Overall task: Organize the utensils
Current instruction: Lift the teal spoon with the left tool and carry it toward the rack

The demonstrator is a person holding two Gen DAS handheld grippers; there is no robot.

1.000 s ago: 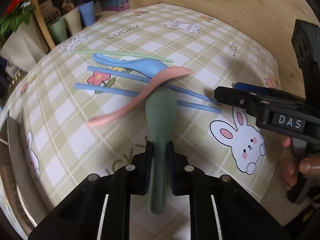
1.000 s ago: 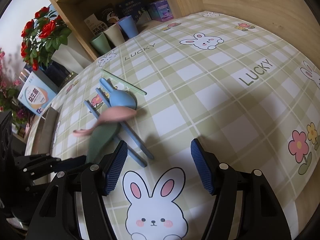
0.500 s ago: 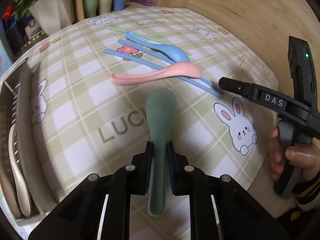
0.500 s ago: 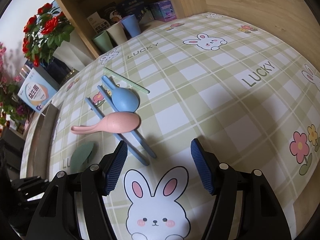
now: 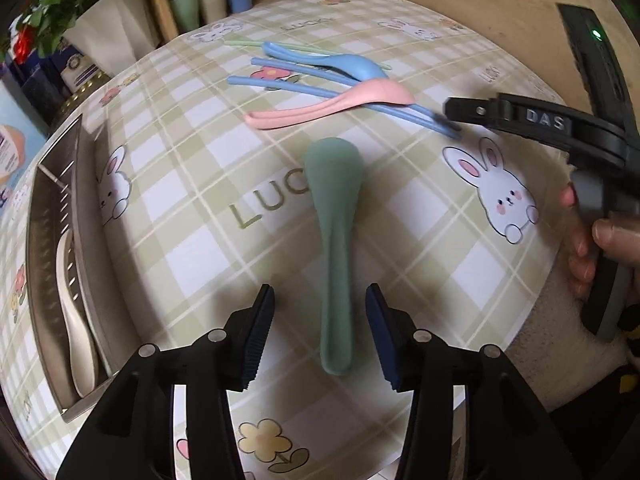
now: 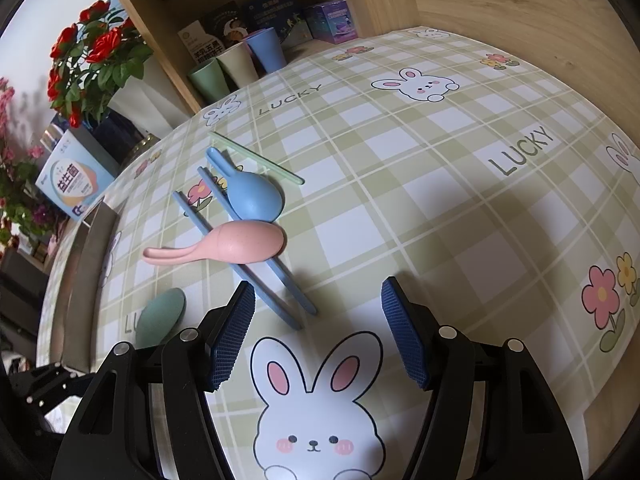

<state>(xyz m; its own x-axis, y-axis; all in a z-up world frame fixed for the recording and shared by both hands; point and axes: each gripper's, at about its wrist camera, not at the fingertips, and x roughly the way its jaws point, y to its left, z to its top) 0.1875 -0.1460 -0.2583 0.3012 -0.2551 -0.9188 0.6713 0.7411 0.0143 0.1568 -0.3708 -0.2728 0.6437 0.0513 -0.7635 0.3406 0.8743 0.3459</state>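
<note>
Two grippers hang over the desk's checked cloth (image 6: 420,184). The left gripper (image 5: 320,334) has its jaws opening, with the green spoon (image 5: 335,240) lying between the pads, touched by neither, handle toward the near edge. The right gripper (image 6: 318,332) stands spread wide above a printed rabbit, holding nothing. Farther in, a pink spoon (image 6: 240,244) and a blue spoon (image 6: 252,196) lie across blue chopsticks (image 6: 256,276). At the left edge, a metal tray (image 5: 48,280) holds a cream spoon (image 5: 76,328).
</note>
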